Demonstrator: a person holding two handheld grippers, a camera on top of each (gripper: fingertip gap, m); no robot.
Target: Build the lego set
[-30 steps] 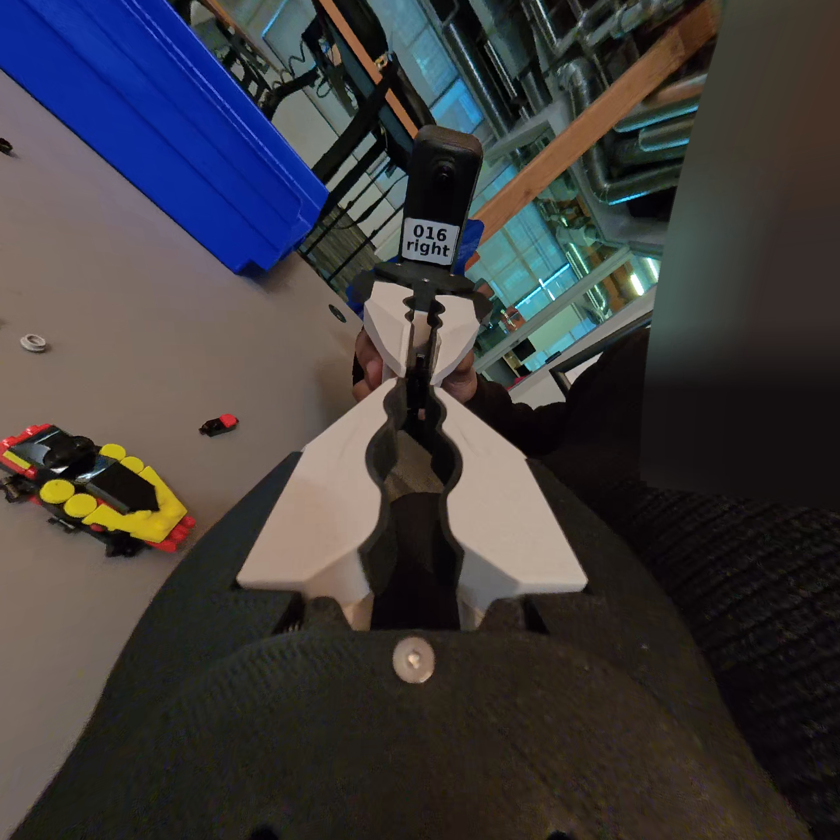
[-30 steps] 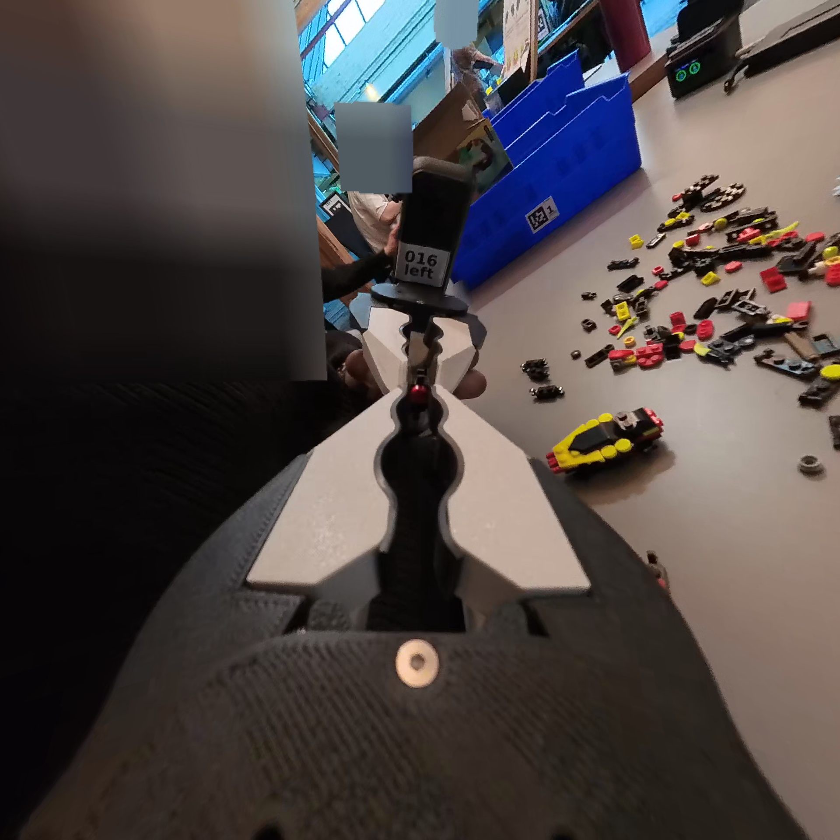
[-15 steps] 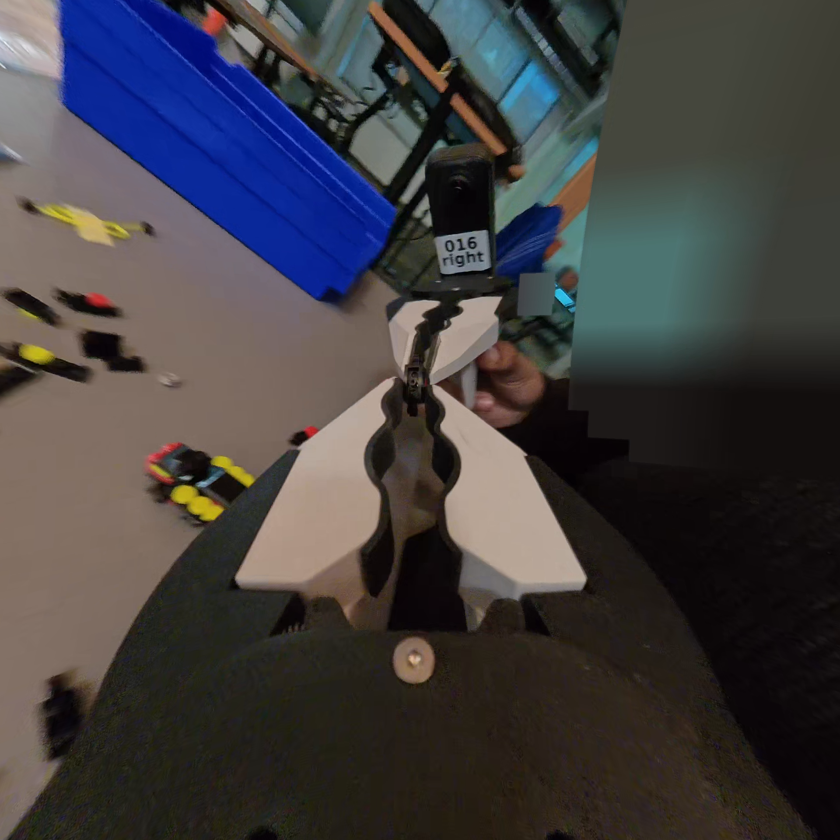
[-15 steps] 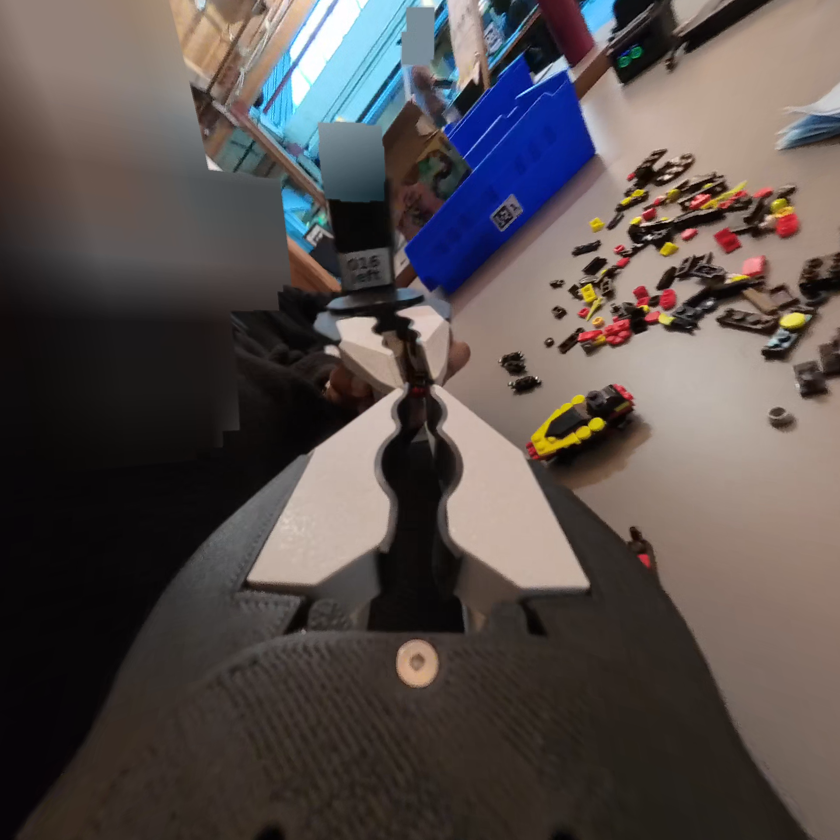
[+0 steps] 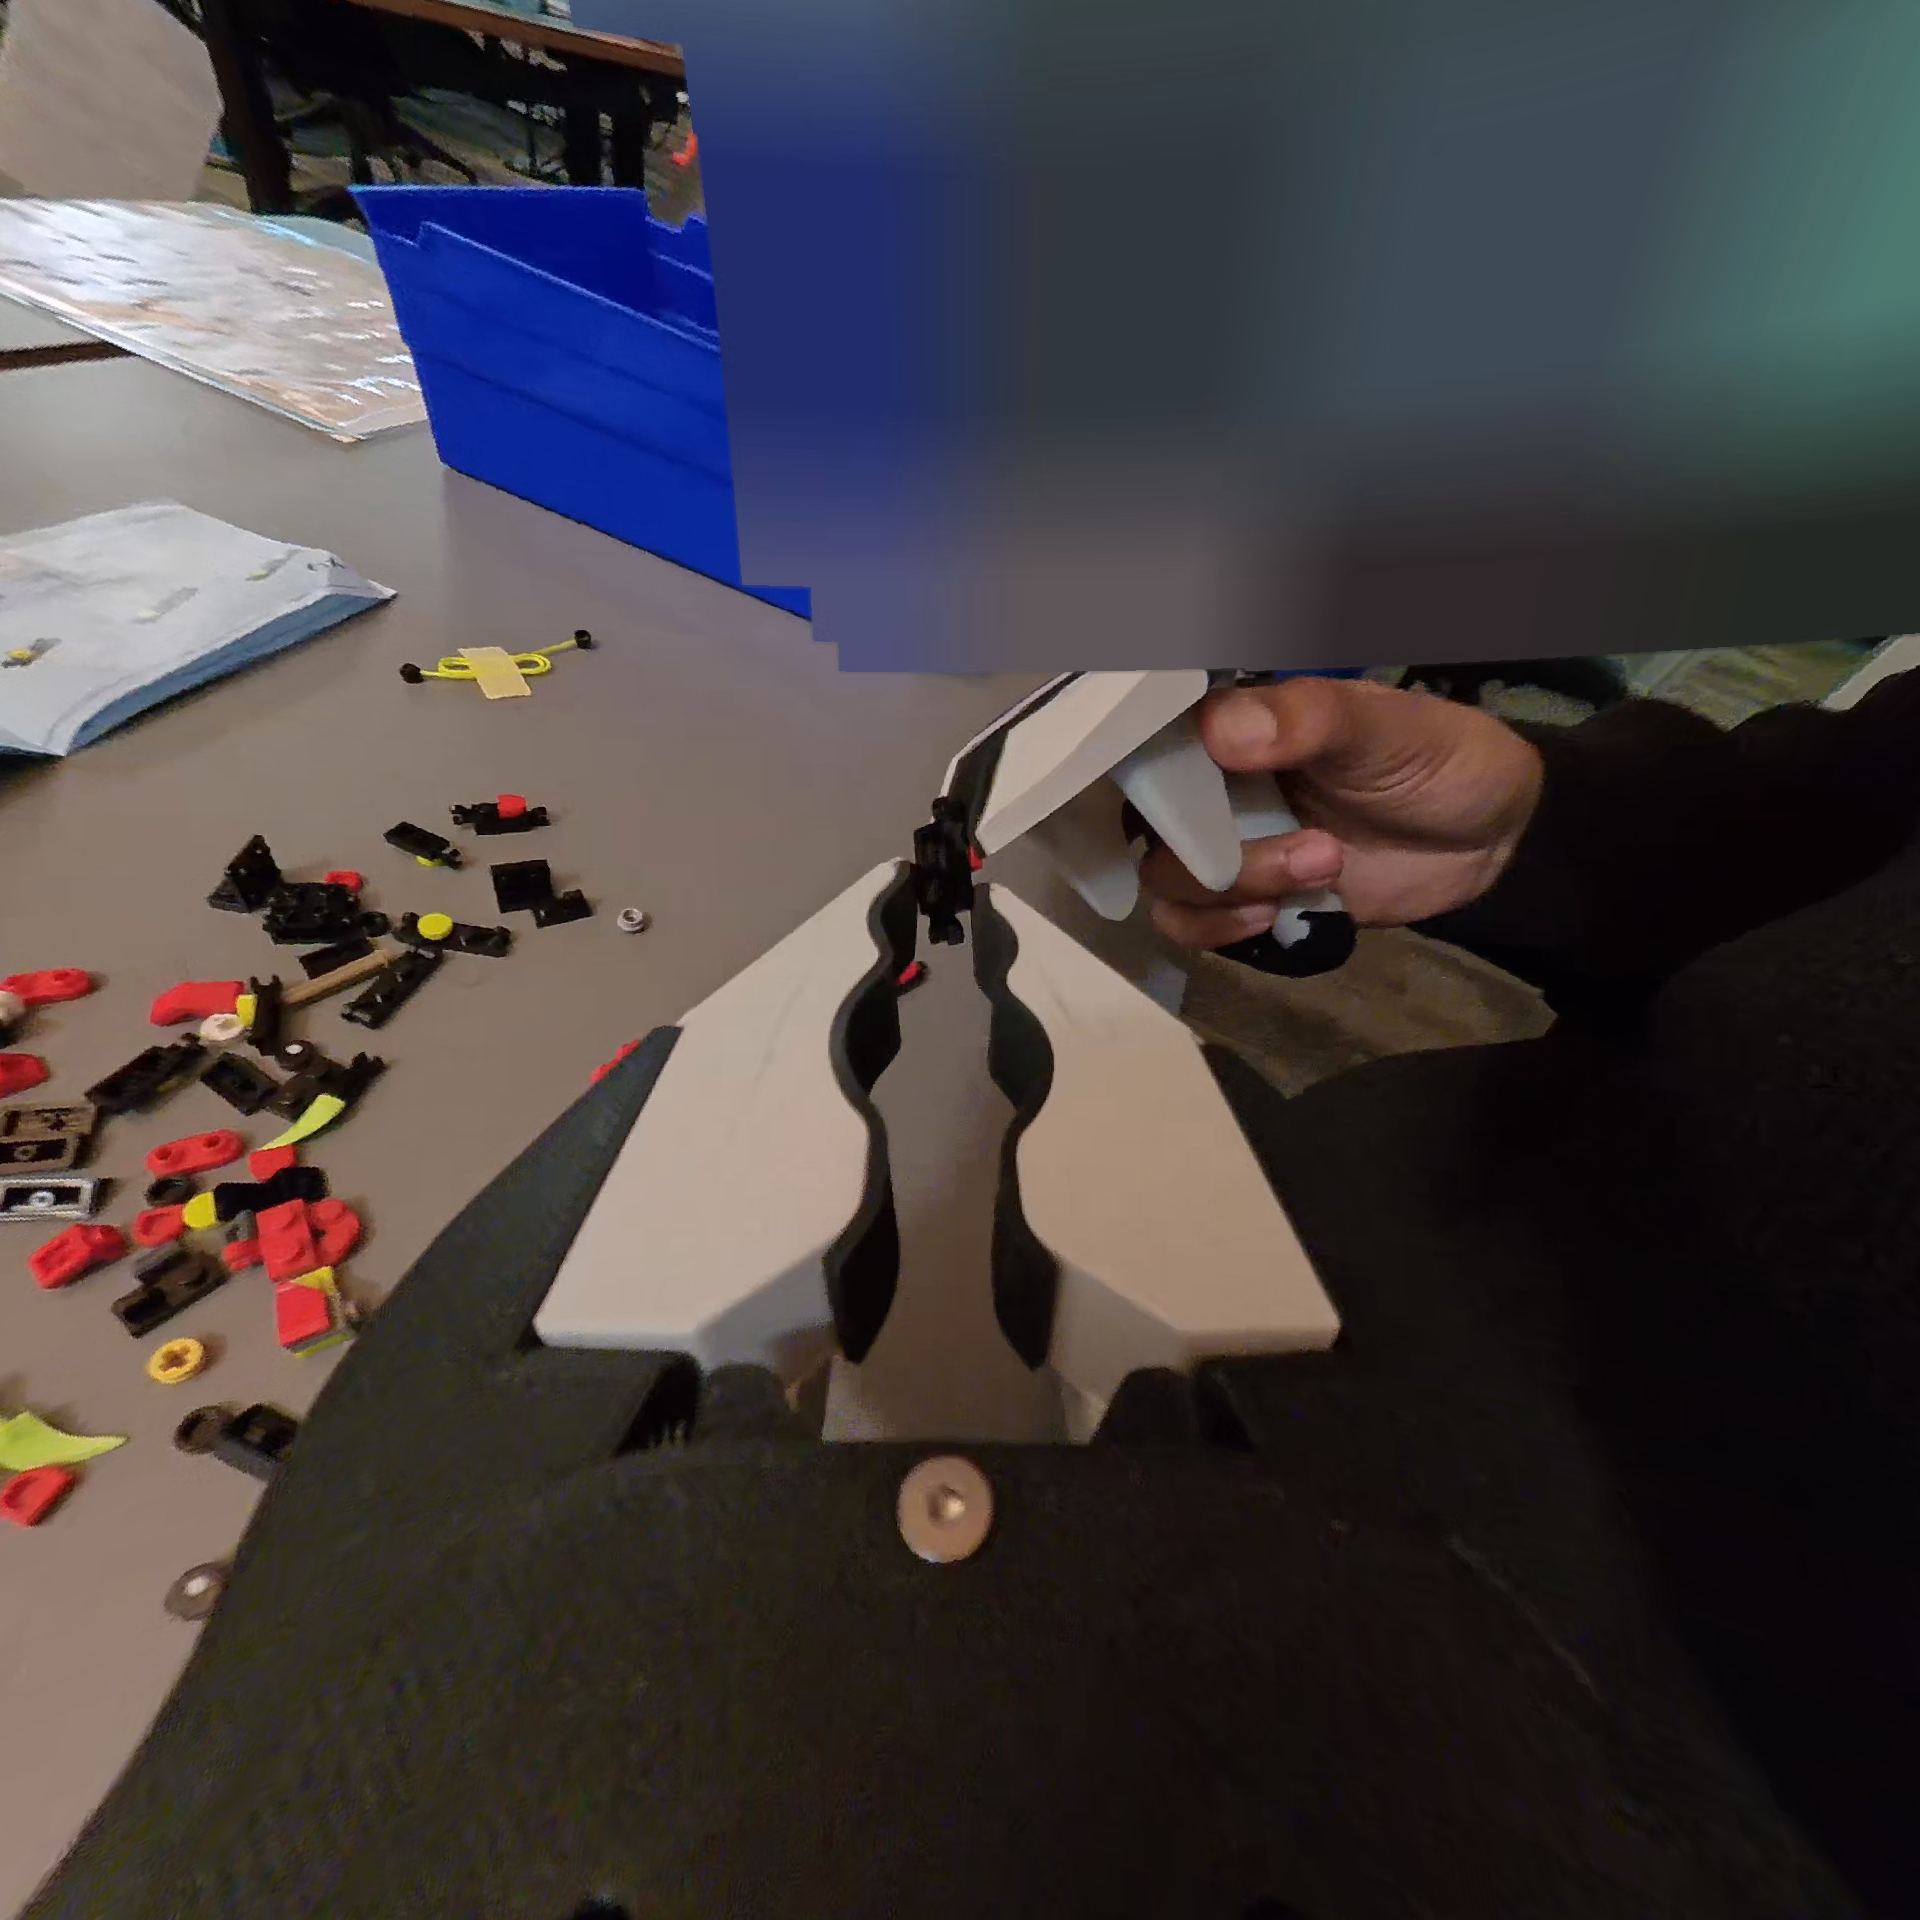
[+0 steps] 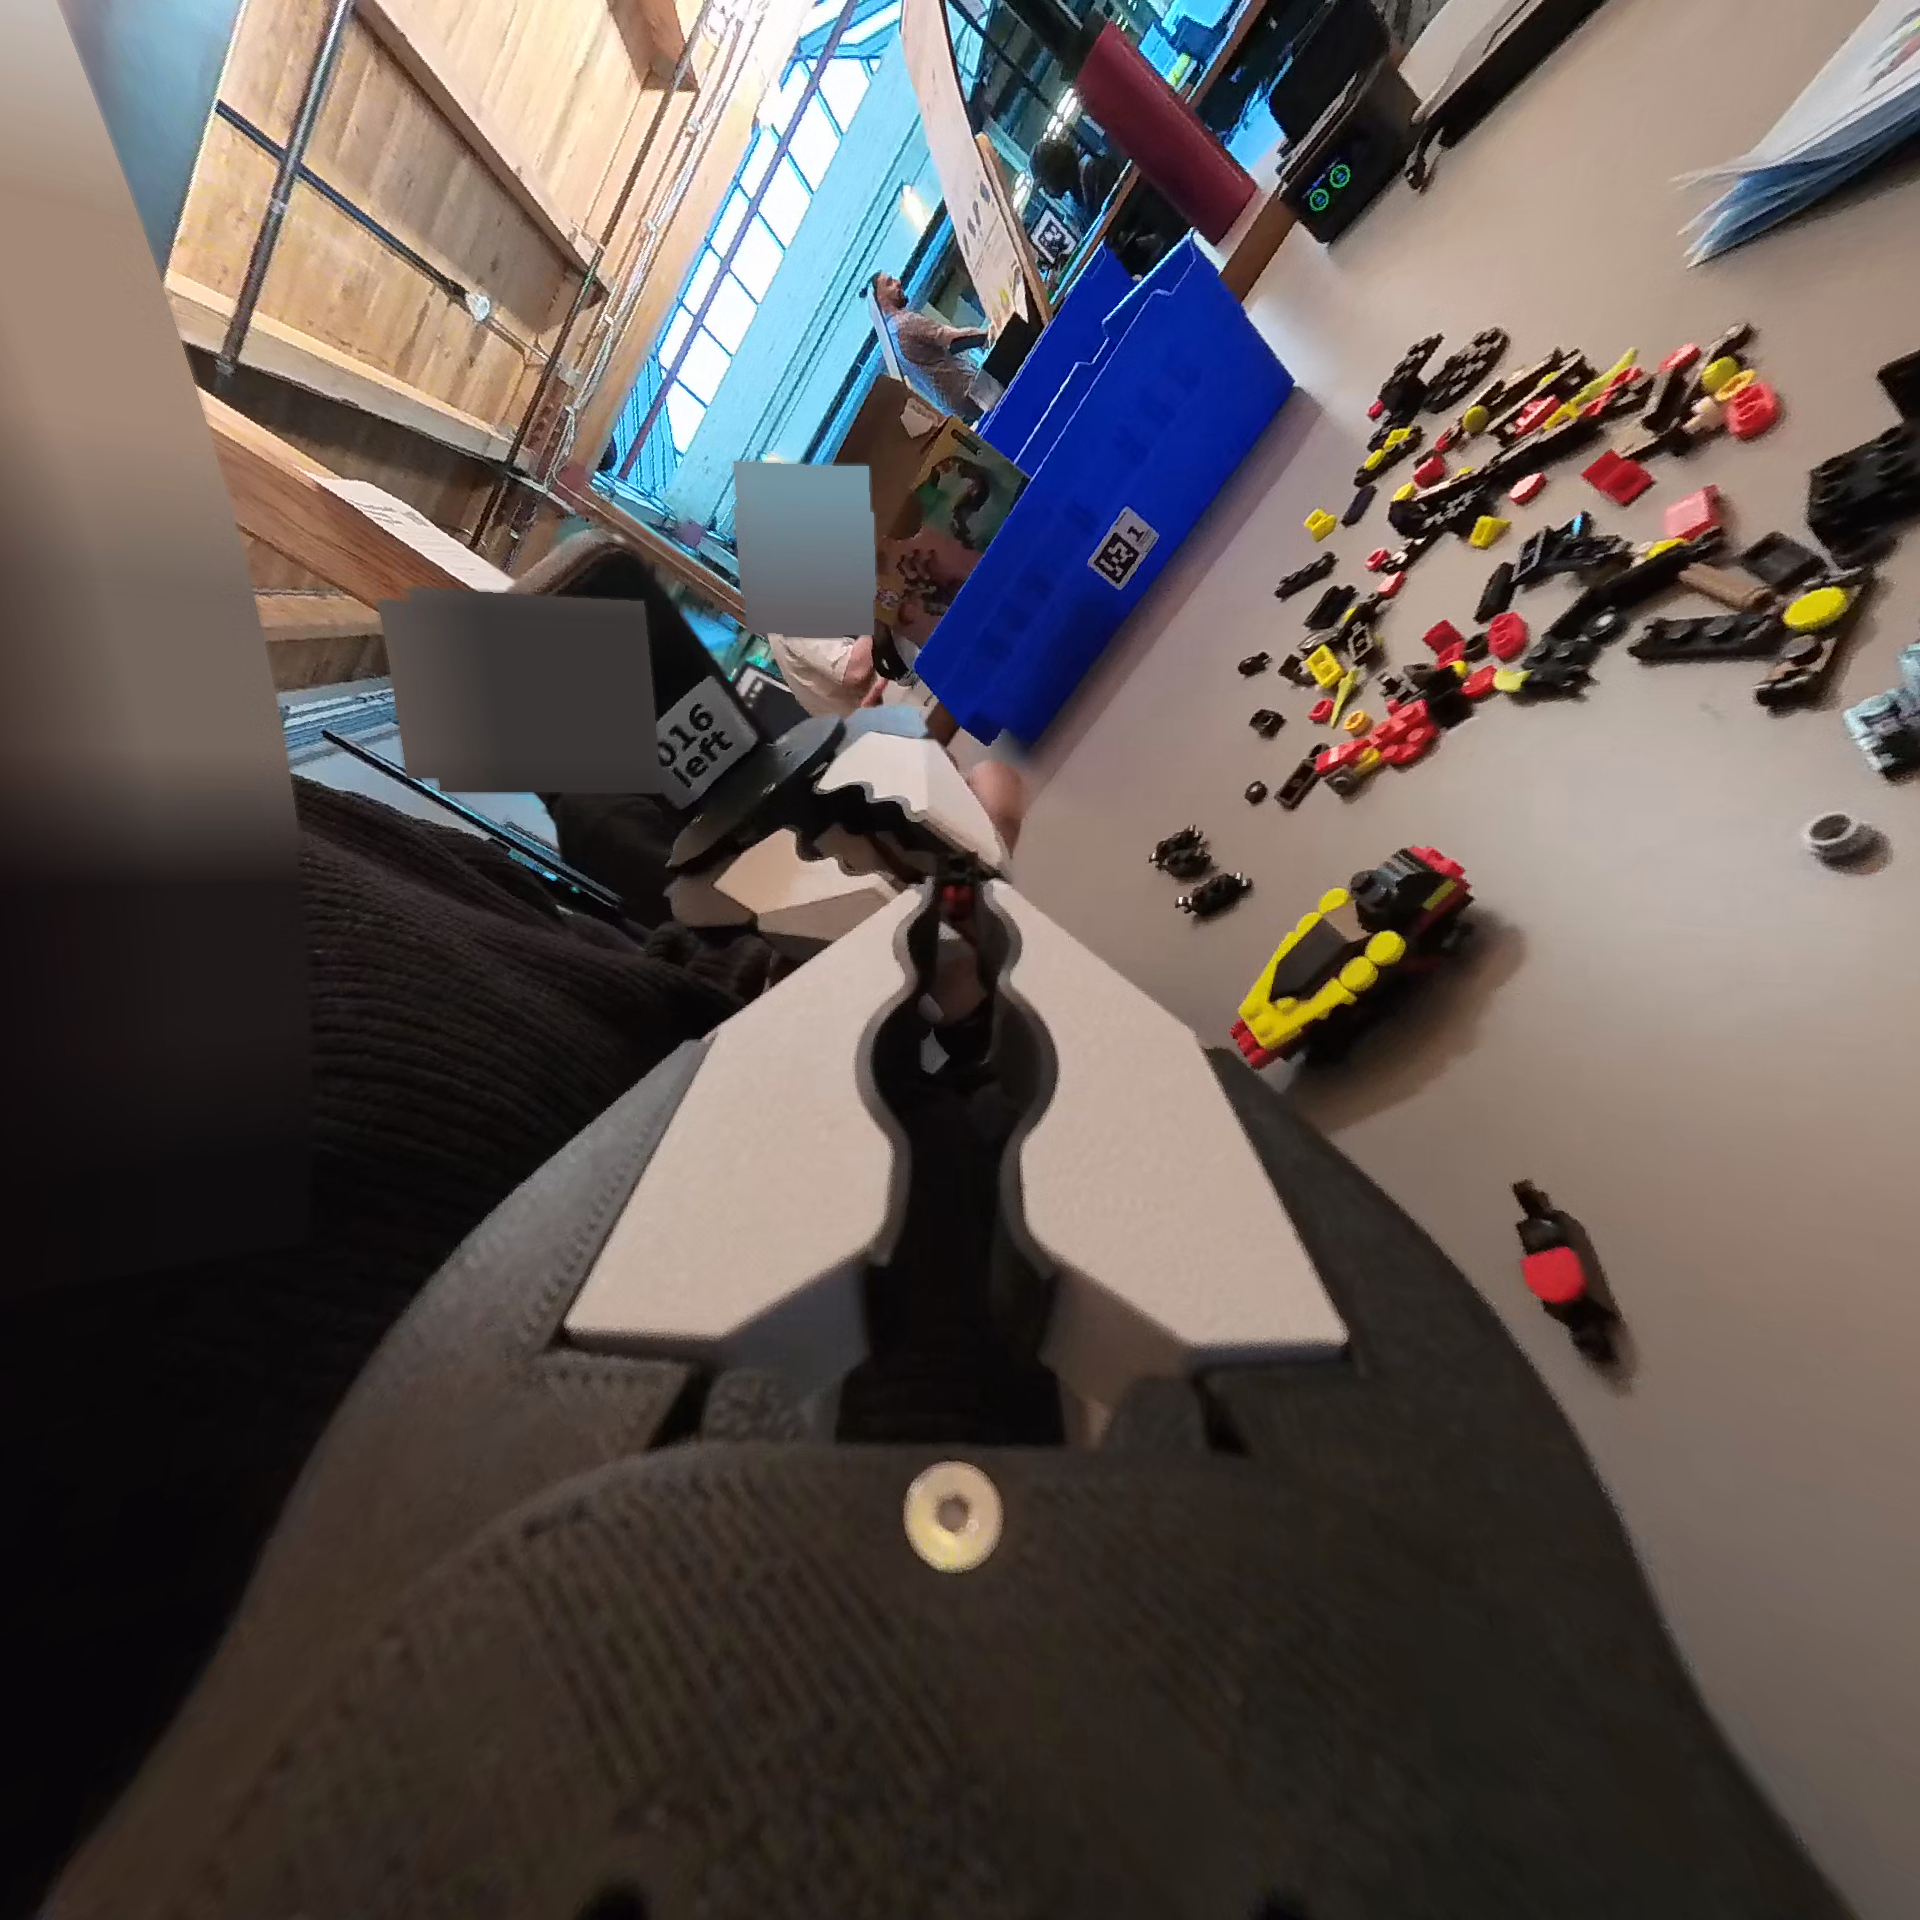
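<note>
One grey table [image 5: 644, 727] carries the whole lot. At its far side stand blue bins [image 5: 561, 353]; the right wrist view shows two nested [image 6: 1101, 499]. Two printed booklets lie on the table in the left wrist view: one beside the bins [image 5: 208, 301], one nearer [image 5: 135, 613].

One assembled toy car [image 6: 1351, 961], yellow, black and red, rests on the table in the right wrist view, its long axis slanting across the picture, yellow nose towards the lower left. Loose bricks [image 5: 239, 1091] in black, red and yellow are scattered beyond easy counting. One yellow cord with a tan tab [image 5: 497, 665] lies apart from them, and one small grey ring [image 5: 632, 918] at the edge of the scatter.

Two grippers meet tip to tip above the table edge. Between them is one small black piece with red parts [image 5: 940, 878], its long axis running roughly along the left gripper's fingers.

The left gripper [image 5: 940, 904] has its jaws narrowly parted; the piece stands between the tips, close against the left-hand pad, but whether both pads press on it cannot be told. The right gripper [image 6: 956, 904], held by a hand [image 5: 1382, 810], has its jaws almost together, pinching the far end of the same piece.
</note>
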